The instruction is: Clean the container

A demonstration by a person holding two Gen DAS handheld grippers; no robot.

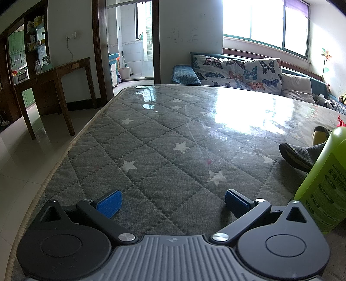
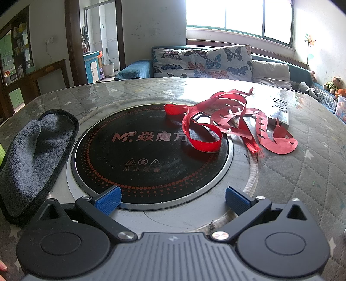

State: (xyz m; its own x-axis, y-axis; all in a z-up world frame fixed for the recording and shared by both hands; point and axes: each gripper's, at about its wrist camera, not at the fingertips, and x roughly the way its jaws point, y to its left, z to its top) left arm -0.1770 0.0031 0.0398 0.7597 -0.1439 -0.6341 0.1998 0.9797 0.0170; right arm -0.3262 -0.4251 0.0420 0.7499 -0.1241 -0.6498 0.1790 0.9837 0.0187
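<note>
Quilted desk [image 1: 151, 138] carries a green bottle [image 1: 320, 186] at 3 o'clock of the left hand-held gripper [image 1: 173, 203], jaws apart; right hand-held gripper [image 2: 173, 200], jaws apart, faces the cooktop [image 2: 151, 151], grey cloth [image 2: 32, 155] at 9 o'clock.

walls: white [image 1: 190, 26], scribbles near the corner; socket [image 1: 71, 35] with a cord hanging down
floor: pale glossy tiles [image 1: 26, 151], reflecting daylight
windows: wide green-framed window [image 1: 266, 23] above the sofa, blown out bright; purple blind [image 1: 296, 6] at top right
doorway: dark wood frame [image 1: 99, 43], opens onto a white-tiled room with a bucket [image 1: 125, 72]
furniture: dark wooden desk [image 1: 64, 71] along the left wall, shelving unit [image 1: 36, 32] stacked with boxes and bottles
sofa: blue [image 1: 186, 74], butterfly-print cover [image 1: 237, 71], beige cushion [image 1: 298, 86], soft toys [image 2: 333, 85] at the far right end
light: daylight only, strong glare on the tabletop's clear cover [image 1: 248, 112]
</note>
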